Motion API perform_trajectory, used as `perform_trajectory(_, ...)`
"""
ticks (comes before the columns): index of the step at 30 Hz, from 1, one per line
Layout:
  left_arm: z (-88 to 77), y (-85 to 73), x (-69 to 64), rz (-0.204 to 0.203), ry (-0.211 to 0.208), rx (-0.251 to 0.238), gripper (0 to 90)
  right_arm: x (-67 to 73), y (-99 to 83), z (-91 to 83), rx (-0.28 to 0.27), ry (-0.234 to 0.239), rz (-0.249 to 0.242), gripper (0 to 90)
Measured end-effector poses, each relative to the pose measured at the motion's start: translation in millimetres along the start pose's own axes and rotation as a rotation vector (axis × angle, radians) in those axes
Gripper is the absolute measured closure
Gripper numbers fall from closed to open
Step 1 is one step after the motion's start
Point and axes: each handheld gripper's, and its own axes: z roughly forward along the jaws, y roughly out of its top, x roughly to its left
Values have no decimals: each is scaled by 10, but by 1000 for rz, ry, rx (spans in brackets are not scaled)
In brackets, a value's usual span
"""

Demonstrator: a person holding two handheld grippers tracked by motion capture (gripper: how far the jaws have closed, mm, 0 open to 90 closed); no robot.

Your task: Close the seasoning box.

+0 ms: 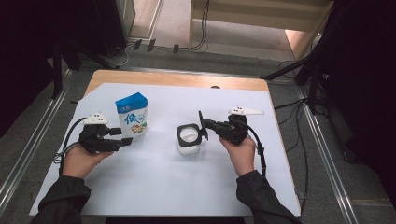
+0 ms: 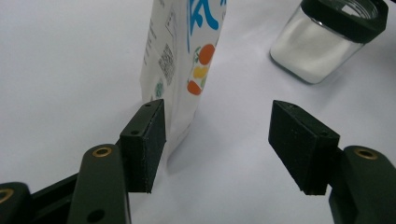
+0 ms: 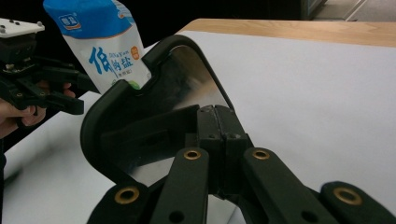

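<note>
From above the person's side we look forward and down on the wooden table covered by a white sheet, far enough back to see the floor around it. The left gripper view sits low and close behind its two black jaws, facing along the sheet toward the blue-and-white upright pouch and the clear square jar with a black rim. The right gripper view, very near its jaws, faces across the table toward the pouch; its black-framed lid blocks much, so the jar probably lies behind. All three views share the pouch.

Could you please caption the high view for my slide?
Right gripper holds the lid beside the open jar.
</note>
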Motion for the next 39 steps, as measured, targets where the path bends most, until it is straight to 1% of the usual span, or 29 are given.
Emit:
perform_trajectory(4,-30,-26,5,-8,4,-9,376,31,4,57,9,16,-9,900)
perform_trajectory(5,-33,-29,11,-4,3,-9,376,49,1,75,16,22,-10,900)
perform_trajectory(7,-37,-39,12,-10,4,-10,376,72,-9,106,34,34,-14,900)
perform_trajectory(9,-41,-43,11,-5,3,-4,375,101,-21,154,49,45,-34,900)
perform_trajectory(10,-41,-47,8,-2,3,-5,375,122,-23,174,58,43,-42,899)
perform_trajectory(11,-39,-51,6,-2,0,-5,376,131,-24,195,57,44,-60,894)
perform_trajectory(13,-40,-59,-3,2,-2,0,376,145,-25,212,63,44,-73,868)
perform_trajectory(15,-38,-63,-16,3,5,-3,376,162,-24,212,72,22,-99,837)
perform_trajectory(16,-38,-61,-14,2,1,-3,375,168,-23,206,66,21,-103,815)
perform_trajectory(19,-34,-60,-11,-4,4,-3,373,166,-11,169,52,6,-111,753)
perform_trajectory(20,-39,-59,-10,-5,-2,2,372,147,-9,155,47,6,-112,725)
perform_trajectory(21,-43,-58,-11,-2,0,6,372,127,-10,135,45,3,-103,704)
perform_trajectory(23,-46,-58,-18,4,6,-2,372,78,-11,87,38,-9,-96,683)
perform_trajectory(25,-45,-55,-19,2,10,-7,371,31,-10,23,28,-14,-83,651)
perform_trajectory(26,-45,-57,-21,3,9,-5,368,21,-5,-19,31,-16,-68,629)
perform_trajectory(28,-49,-61,-29,9,18,-7,367,0,-1,-119,7,-32,-67,609)
perform_trajectory(29,-56,-64,-31,8,9,-9,366,-13,0,-145,0,-34,-69,595)
perform_trajectory(30,-63,-72,-32,9,3,-10,365,-27,-2,-181,-5,-45,-68,588)
perform_trajectory(31,-64,-77,-38,9,8,-9,365,-51,-16,-225,-21,-61,-69,581)
perform_trajectory(32,-66,-82,-43,12,11,-5,364,-70,-27,-252,-26,-68,-71,574)
perform_trajectory(34,-72,-87,-45,14,7,-5,364,-123,-51,-309,-27,-89,-59,538)
perform_trajectory(36,-77,-86,-41,13,13,-7,363,-160,-80,-369,-42,-119,-50,499)
perform_trajectory(37,-82,-86,-36,13,10,-9,364,-178,-94,-397,-52,-121,-47,496)
perform_trajectory(39,-83,-87,-35,11,7,-10,364,-203,-105,-445,-35,-129,-34,480)
